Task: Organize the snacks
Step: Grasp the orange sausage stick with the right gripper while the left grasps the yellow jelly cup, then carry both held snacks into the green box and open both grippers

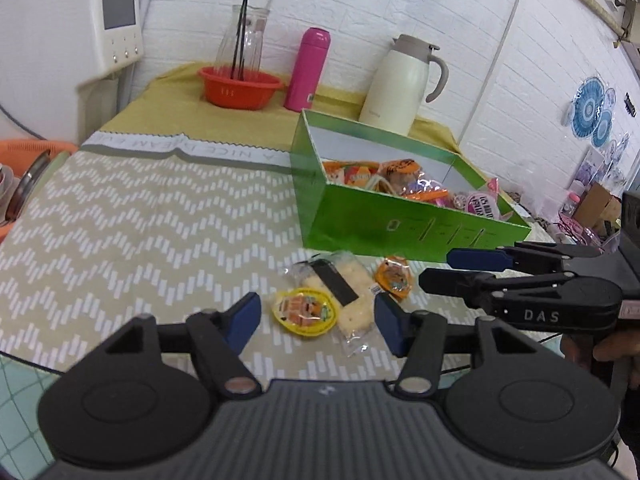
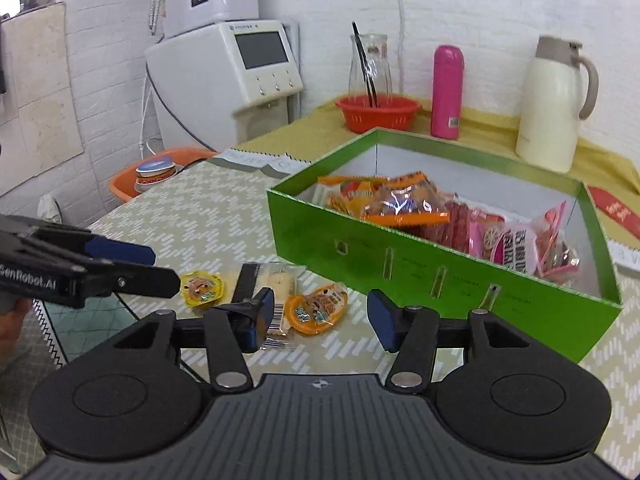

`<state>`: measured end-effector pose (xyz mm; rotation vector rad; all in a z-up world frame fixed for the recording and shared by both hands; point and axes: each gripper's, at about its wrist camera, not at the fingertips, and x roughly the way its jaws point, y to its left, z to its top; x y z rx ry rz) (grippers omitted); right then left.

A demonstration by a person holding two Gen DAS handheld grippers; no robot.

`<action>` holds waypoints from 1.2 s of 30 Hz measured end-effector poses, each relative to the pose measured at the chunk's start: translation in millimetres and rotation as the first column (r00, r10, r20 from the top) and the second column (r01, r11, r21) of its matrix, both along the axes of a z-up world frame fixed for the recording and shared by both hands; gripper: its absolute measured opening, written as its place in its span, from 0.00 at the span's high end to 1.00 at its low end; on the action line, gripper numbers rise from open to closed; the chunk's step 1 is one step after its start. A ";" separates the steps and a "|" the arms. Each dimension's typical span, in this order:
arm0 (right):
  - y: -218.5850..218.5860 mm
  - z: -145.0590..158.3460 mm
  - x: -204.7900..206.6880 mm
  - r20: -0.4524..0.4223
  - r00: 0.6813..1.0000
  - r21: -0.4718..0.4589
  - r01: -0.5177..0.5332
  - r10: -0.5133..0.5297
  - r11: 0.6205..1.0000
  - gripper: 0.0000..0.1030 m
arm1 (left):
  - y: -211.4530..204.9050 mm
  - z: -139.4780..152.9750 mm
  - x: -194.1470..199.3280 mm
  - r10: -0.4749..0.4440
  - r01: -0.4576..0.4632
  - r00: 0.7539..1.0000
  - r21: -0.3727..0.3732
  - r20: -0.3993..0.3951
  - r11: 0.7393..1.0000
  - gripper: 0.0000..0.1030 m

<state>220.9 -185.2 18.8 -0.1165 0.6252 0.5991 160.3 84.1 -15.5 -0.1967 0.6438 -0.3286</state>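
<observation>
Counter (image 1: pixel 120 208): covered in a beige cloth with white chevron dashes, set against a white brick wall.

Left claw (image 1: pixel 316 320): jaws apart, nothing clamped; they straddle the yellow jelly cup (image 1: pixel 305 312) and the near end of the cracker packet (image 1: pixel 340 292), pads not pressing either.

Right claw (image 2: pixel 320 314): jaws apart, empty; the orange jelly cup (image 2: pixel 318 308) lies on the cloth between its pads.

Yellow jelly cup: small, foil-lidded, printed label. Judged light and rigid at the rim, slippery on the lid; best gripped across the rim.

Cracker packet: clear wrapper with a black band, pale crackers inside. Judged light and brittle; take by the long edges, gently.

Orange jelly cup: same type, just beside the packet.

Green box (image 2: pixel 440 276): open, white inside, beyond the loose items; already holds assorted orange and pink wrapped snacks.

Rear of counter: red basket (image 1: pixel 240 86) holding a glass carafe (image 1: pixel 244 36), pink flask (image 1: pixel 308 68), cream jug (image 1: pixel 400 84).
</observation>
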 end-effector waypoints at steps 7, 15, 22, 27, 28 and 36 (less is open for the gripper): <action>9.1 -20.4 25.5 -0.080 0.996 0.051 0.045 -0.041 0.998 0.20 | -0.9 -10.8 14.5 0.000 0.000 1.000 -0.006 0.003 1.000 0.25; 2.3 -24.9 15.4 -0.052 0.999 -0.019 -0.005 0.004 1.000 0.64 | -3.6 -24.0 24.5 -0.068 0.069 0.997 0.023 -0.035 0.997 0.71; -1.2 -25.7 13.3 -0.049 0.999 -0.012 -0.003 0.002 1.000 0.63 | -5.7 -25.8 27.7 -0.055 0.056 0.998 0.054 -0.021 0.997 0.68; 0.7 -27.3 11.4 -0.033 0.999 -0.015 0.008 -0.008 1.000 0.63 | -4.4 -22.6 24.0 -0.044 0.045 0.999 0.060 -0.019 0.997 0.69; 1.1 -27.1 10.1 -0.029 1.000 -0.021 0.006 -0.007 1.000 0.63 | -3.2 -21.0 21.3 -0.041 0.042 0.999 0.062 -0.020 0.997 0.69; -2.6 -9.6 -7.8 -0.027 0.999 -0.007 -0.039 0.038 0.999 0.65 | 0.3 16.8 3.9 -0.056 0.057 0.998 -0.011 0.040 0.998 0.70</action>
